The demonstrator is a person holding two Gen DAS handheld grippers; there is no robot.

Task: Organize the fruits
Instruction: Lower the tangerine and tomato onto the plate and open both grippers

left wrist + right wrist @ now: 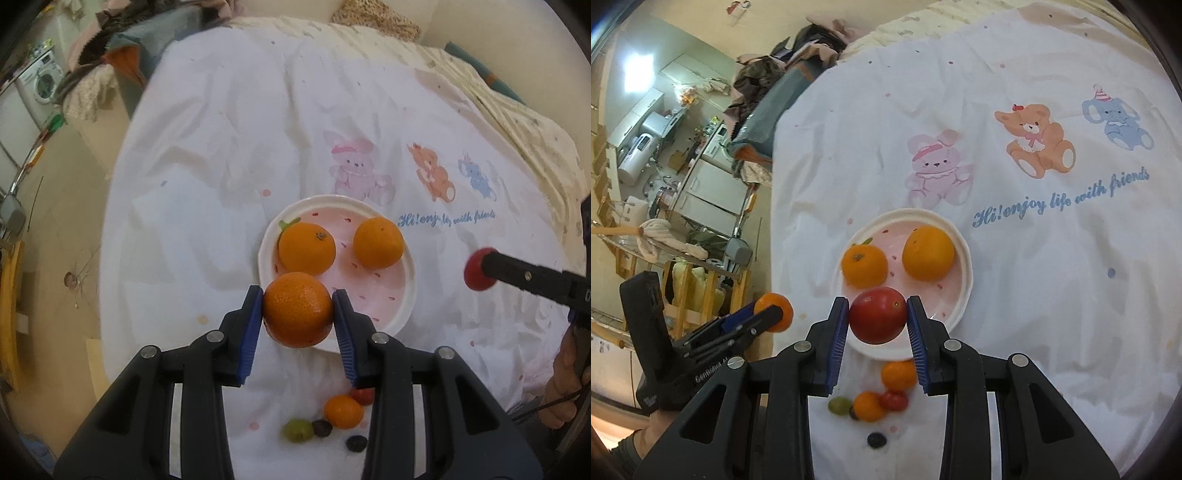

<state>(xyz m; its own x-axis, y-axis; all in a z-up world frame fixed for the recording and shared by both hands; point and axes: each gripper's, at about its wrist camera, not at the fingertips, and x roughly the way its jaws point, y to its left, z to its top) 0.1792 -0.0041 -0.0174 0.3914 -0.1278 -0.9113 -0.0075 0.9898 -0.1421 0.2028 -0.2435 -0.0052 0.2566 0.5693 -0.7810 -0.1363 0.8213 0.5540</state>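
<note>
Both wrist views close, angled down, sharing plate (404, 295) (964, 258).

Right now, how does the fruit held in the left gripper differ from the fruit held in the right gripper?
The left gripper holds an orange mandarin with dimpled skin; the right gripper holds a red tomato with smooth, glossy skin. The mandarin fills its jaws slightly wider than the tomato does. Both are round, gripped at their sides, and held above the near rim of the pink plate.

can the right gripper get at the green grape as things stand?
Probably not yet. The right gripper is shut on the tomato, so its jaws are occupied. The green grape lies uncovered on the cloth below it; after releasing, the path looks free.
</note>
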